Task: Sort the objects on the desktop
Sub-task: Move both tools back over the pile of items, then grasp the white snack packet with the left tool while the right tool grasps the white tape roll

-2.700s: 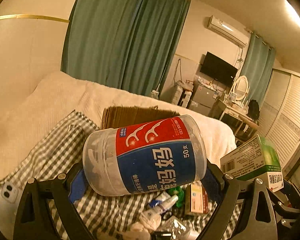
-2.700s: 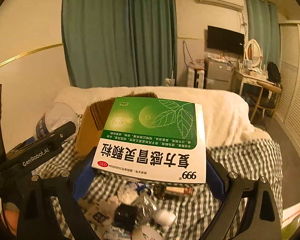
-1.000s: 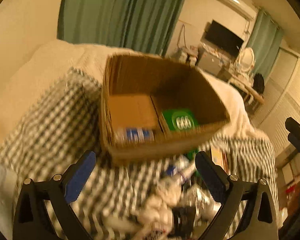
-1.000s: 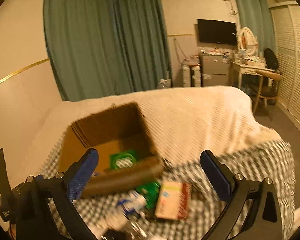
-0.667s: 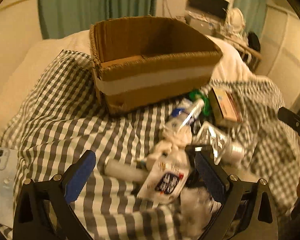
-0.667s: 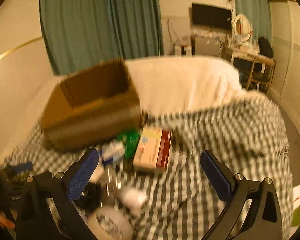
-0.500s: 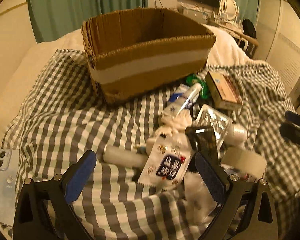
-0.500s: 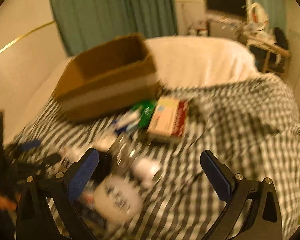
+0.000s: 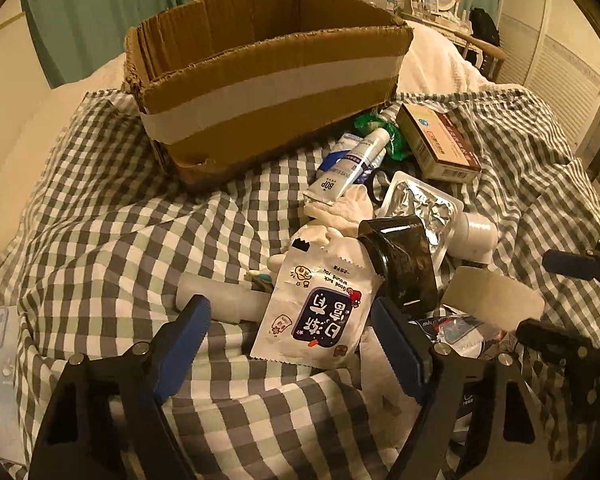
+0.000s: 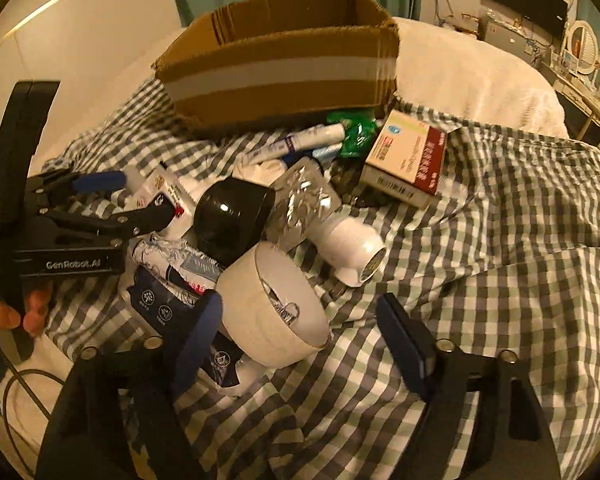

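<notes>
A: A bed under a grey checked cloth (image 9: 112, 240), green curtains (image 9: 100, 4) behind; an open cardboard box (image 9: 268, 80) with a pale tape band stands at the far side of the cloth.

B: And the clutter?

A: Heaped just in front of the box; a white pouch with a dark blue label (image 9: 320, 312) lies between the tips of the left gripper (image 9: 290, 332), whose jaws have just been closing yet stand wide, pads not pressing it; a black tape roll (image 9: 400, 256) rests against the pouch's right edge.

B: The right gripper (image 10: 300, 324)?

A: Jaws likewise just closing, still apart; a white tape roll (image 10: 272, 308) sits inside the left finger, whether touching I cannot tell; beyond it a white bottle (image 10: 348, 248) on its side, a foil pack (image 10: 304, 200), and a red-and-cream box (image 10: 408, 160) near the carton's corner.
</notes>
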Tool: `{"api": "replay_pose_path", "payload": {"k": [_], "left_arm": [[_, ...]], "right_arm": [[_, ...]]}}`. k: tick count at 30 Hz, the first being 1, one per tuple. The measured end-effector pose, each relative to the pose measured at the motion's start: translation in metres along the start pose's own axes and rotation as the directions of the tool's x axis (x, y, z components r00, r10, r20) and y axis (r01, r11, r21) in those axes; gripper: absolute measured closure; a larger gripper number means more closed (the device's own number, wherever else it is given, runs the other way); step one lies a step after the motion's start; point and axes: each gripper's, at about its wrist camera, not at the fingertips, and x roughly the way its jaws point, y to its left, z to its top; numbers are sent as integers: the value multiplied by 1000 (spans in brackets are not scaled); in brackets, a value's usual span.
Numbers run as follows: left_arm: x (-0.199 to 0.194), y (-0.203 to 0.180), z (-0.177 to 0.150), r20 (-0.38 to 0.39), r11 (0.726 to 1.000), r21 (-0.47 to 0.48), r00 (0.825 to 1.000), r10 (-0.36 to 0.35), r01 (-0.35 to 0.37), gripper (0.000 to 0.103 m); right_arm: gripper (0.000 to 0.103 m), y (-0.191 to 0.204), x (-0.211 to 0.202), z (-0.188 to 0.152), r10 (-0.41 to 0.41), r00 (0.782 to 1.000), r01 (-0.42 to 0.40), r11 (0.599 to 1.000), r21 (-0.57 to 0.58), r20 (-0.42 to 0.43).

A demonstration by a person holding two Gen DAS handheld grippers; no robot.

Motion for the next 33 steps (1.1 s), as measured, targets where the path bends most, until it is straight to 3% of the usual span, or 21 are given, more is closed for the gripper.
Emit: {"api": "replay_pose_path", "payload": {"k": [3, 5, 10, 13, 15, 17, 18, 24, 27, 31, 33], "left_arm": [[0, 2, 1, -1, 1000, -12, 1000, -12, 12, 20], [2, 3, 2, -6, 1000, -18, 1000, -12, 12, 27], [3, 3, 3, -9, 1000, -23, 1000, -18, 18, 34], [4, 5, 3, -12, 999, -32, 1000, -23, 22, 34], [5, 5, 3, -12, 999, -34, 1000, -28, 28, 33], [7, 5, 4, -24, 998, -35, 998, -57, 56, 15], [9, 5, 4, -32, 997, -35, 997, -73, 72, 13], [18, -1, 6, -67, 999, -11, 997, -46, 46, 12], [13, -5, 4, -46, 1000, 13, 999, -4, 5, 26], [7, -4, 2, -39, 999, 19, 999, -27, 28, 63], [3, -4, 1, -25, 1000, 26, 1000, -17, 18, 73]], "right_arm": [[27, 5, 1, -1, 6, 1000, -6, 1000, -22, -11], [30, 9, 2, -2, 17, 1000, -17, 999, -43, -20], [58, 14, 8, -6, 20, 998, -24, 997, -67, -53], [62, 10, 5, -6, 18, 999, -20, 999, -46, -37], [65, 4, 3, -4, 11, 1000, -12, 1000, -17, -23], [68, -4, -1, -3, 22, 1000, -21, 1000, 20, -11], [69, -9, -3, -3, 26, 1000, -26, 999, 42, -4], [72, -20, -8, -1, 27, 1000, -28, 995, 94, 14], [72, -22, -9, 0, 27, 999, -29, 995, 100, 19], [72, -25, -11, 0, 24, 999, -27, 994, 108, 27], [72, -27, -12, 0, 24, 999, -27, 993, 115, 30]]}}
